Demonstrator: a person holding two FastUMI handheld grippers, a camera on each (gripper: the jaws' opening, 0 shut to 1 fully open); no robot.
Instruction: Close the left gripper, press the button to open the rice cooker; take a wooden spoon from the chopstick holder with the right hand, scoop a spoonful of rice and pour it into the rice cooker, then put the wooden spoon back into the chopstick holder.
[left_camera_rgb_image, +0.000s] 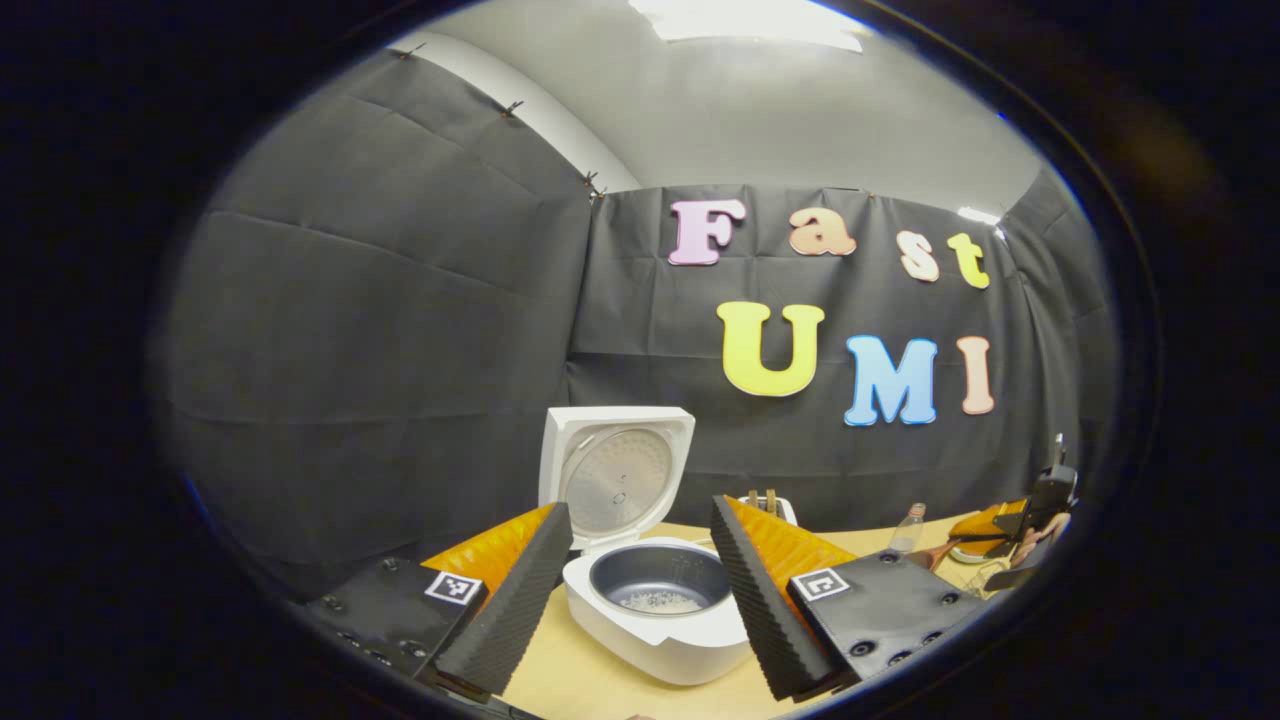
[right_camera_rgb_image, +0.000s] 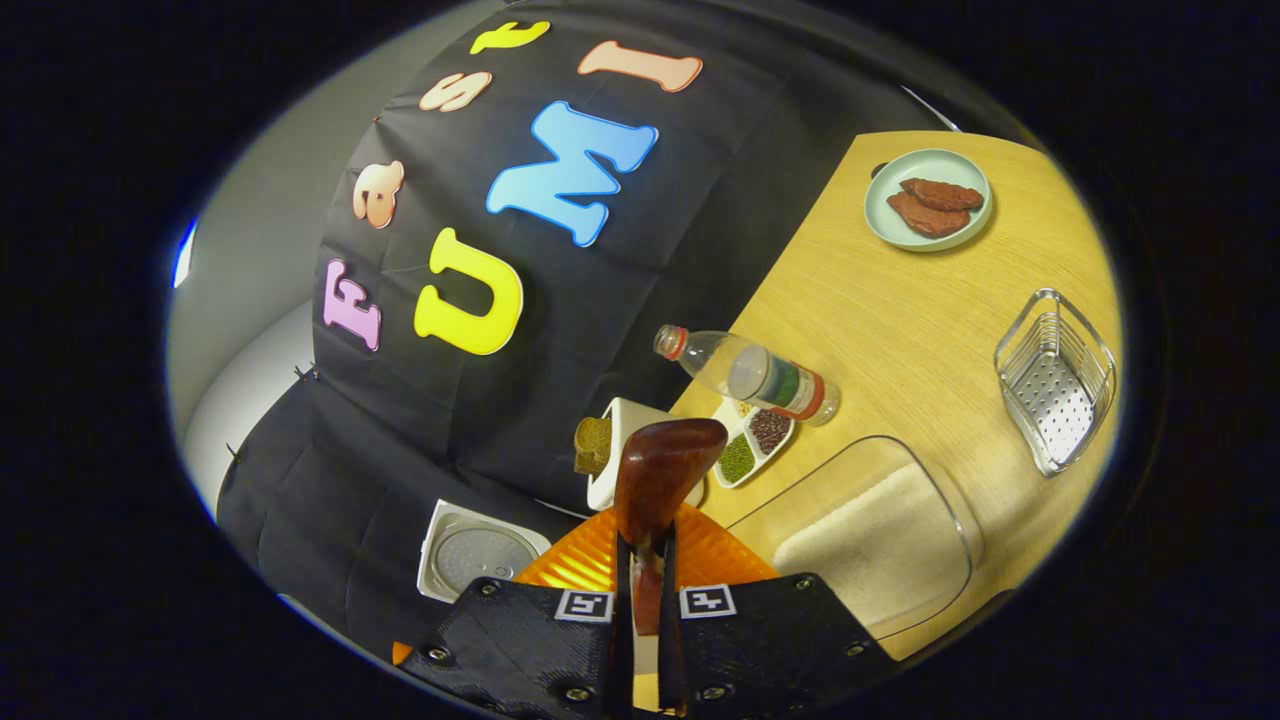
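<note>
At bottom centre of the right gripper view, my right tool (right_camera_rgb_image: 641, 575) is clamped on the wooden spoon (right_camera_rgb_image: 660, 478), bowl up near the chopstick holder (right_camera_rgb_image: 618, 455). Rice cooker (left_camera_rgb_image: 655, 610) sits open, lower middle of the left gripper view, between my spread left tool (left_camera_rgb_image: 640, 590) fingers. I reckon the risk is the spoon twisting in the pinch and clipping the bottle (right_camera_rgb_image: 752, 374) or rice tub (right_camera_rgb_image: 875, 540).
</note>
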